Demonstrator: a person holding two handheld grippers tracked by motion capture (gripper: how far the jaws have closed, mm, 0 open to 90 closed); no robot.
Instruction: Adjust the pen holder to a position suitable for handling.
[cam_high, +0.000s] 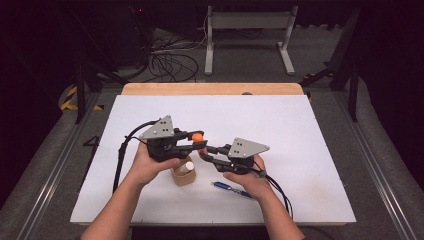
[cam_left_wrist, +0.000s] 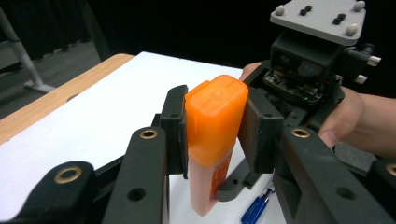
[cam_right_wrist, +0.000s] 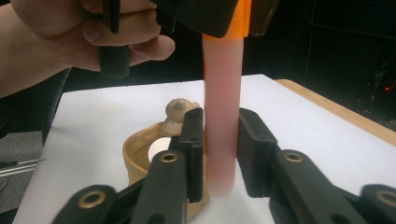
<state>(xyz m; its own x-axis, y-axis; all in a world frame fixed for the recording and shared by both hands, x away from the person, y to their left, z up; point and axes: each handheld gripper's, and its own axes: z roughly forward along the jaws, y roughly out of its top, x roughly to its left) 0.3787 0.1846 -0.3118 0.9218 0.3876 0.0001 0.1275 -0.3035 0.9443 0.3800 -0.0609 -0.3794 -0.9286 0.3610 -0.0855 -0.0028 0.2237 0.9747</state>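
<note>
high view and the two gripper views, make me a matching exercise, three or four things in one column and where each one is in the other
Things:
1. orange cap
2. pink tube
3. blue pen
4. tan cup

Places:
A. lying on the white sheet near the person's right hand
B. between the pads of the left gripper
C. standing on the sheet below the left hand
D. between the pads of the right gripper

Pairs: 1-B, 2-D, 3-A, 4-C

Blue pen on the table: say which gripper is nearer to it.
Right. The right gripper, clamped on the orange-capped marker, hangs just beyond the blue pen; the left gripper grips the marker's cap farther left.
</note>
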